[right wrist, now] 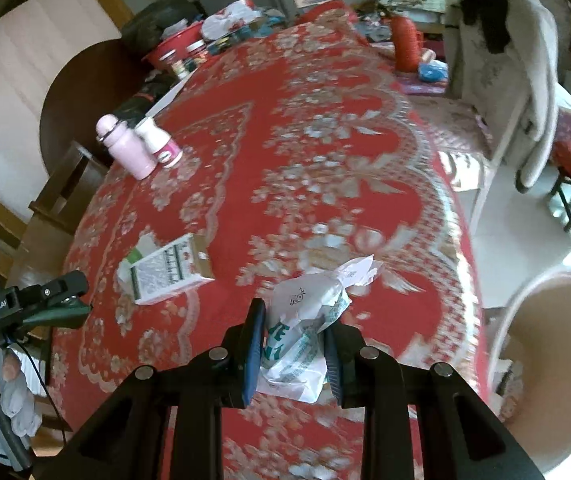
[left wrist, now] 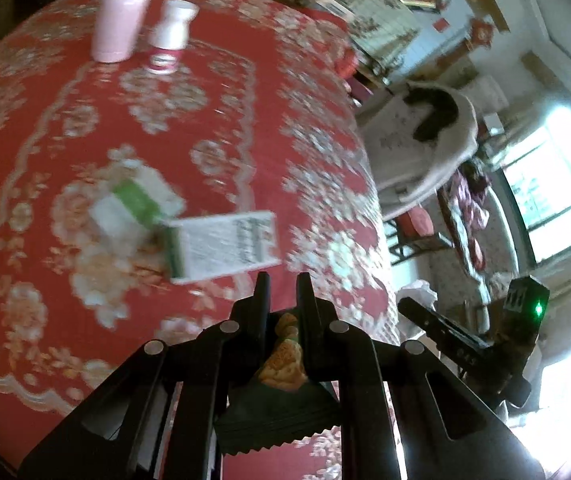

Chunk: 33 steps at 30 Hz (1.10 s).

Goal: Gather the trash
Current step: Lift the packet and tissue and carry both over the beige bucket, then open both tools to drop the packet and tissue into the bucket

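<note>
My left gripper is shut on a dark green snack packet with a picture of food on it; the packet hangs below the fingers. My right gripper is shut on a crumpled white plastic wrapper with green print, held above the red floral tablecloth. A white and green carton lies flat on the cloth beside a smaller torn green-and-white box. The same carton lies left of my right gripper. The left gripper with its green packet shows at the left edge of the right wrist view.
A pink bottle and a white bottle with a pink label stand at the table's far left. A white bin stands on the floor at right. A chair with a grey garment stands beyond the table. Clutter lines the far edge.
</note>
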Each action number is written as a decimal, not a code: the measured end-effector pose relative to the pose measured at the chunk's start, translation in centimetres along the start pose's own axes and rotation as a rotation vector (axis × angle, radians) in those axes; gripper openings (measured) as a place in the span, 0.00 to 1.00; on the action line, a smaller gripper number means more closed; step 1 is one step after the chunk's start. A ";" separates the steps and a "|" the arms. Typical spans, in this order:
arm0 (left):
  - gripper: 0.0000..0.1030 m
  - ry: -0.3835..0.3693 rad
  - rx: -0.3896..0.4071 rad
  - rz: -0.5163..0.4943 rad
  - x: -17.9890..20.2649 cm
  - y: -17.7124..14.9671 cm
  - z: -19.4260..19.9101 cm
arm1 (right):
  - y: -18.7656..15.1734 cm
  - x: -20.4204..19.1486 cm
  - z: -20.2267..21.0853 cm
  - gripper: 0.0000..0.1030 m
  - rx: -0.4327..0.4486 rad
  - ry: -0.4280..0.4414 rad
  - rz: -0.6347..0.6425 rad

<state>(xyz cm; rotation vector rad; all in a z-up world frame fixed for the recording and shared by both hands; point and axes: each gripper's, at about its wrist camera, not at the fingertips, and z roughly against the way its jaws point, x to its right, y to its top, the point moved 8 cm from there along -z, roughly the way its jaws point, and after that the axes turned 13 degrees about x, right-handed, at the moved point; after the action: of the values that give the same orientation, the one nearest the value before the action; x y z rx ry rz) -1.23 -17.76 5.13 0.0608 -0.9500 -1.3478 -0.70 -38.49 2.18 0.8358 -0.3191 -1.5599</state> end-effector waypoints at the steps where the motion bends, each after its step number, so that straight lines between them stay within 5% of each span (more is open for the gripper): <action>1: 0.10 -0.010 -0.011 -0.016 1.2 -0.5 -0.6 | -0.1 0.8 0.4 0.26 0.002 -0.010 -0.007; 20: 0.10 -0.235 -0.214 -0.271 21.8 -10.7 -11.1 | -4.0 17.0 8.4 0.26 0.025 -0.238 -0.193; 33: 0.10 -0.300 -0.320 -0.284 28.1 -15.6 -15.7 | -5.8 23.8 11.1 0.26 0.028 -0.323 -0.280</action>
<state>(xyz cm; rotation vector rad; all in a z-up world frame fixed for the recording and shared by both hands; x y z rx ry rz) -6.23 -53.04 1.80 -0.2662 -0.9866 -1.7938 -11.51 -62.86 -1.50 0.6680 -0.4725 -1.9616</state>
